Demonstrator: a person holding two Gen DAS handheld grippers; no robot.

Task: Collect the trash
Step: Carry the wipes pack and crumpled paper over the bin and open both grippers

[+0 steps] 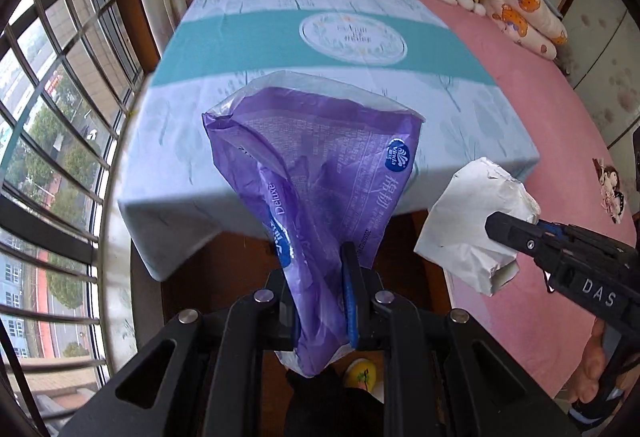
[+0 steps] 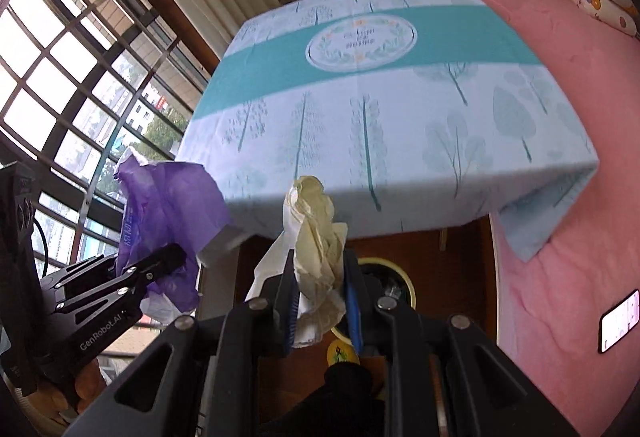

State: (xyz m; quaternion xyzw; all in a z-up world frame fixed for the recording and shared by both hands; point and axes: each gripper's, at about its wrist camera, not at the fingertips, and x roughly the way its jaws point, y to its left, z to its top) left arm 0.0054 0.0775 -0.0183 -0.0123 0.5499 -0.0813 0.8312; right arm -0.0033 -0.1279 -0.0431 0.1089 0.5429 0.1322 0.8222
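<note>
Purple wrapper (image 1: 320,173): a crumpled, glossy plastic tissue pack wrapper printed with white text and a round blue logo; its far end gapes open and shows a clear inner layer.
Wrapper position: held in the air in front of the near edge of the table, left of the white paper.
Wrapper axis: long axis runs from the fingers up and away toward the table, with the narrow bunched end near and the wide mouth far.
Left gripper (image 1: 320,317): pressed together on the wrapper's bunched lower end, blue pads against the plastic.
White paper (image 1: 472,221): a creased, folded wad, white on one side; the right wrist view shows a yellowish crumpled part (image 2: 316,237) on top.
Paper axis: it stands up from the fingers and leans slightly toward the table.
Right gripper (image 2: 320,305): pinching the paper wad at its lower part.
Table (image 2: 400,109): covered by a pale blue cloth with a teal band and tree print, just beyond both held items.
Bed (image 1: 540,117): pink sheet at right, with pillows and soft toys at its far end.
Bin (image 2: 404,277): yellow-rimmed, on the floor below the right gripper, partly hidden by the fingers.
Phone (image 2: 618,321): lying on the bed at near right, its screen lit.
Window (image 1: 52,157): barred, at left.
</note>
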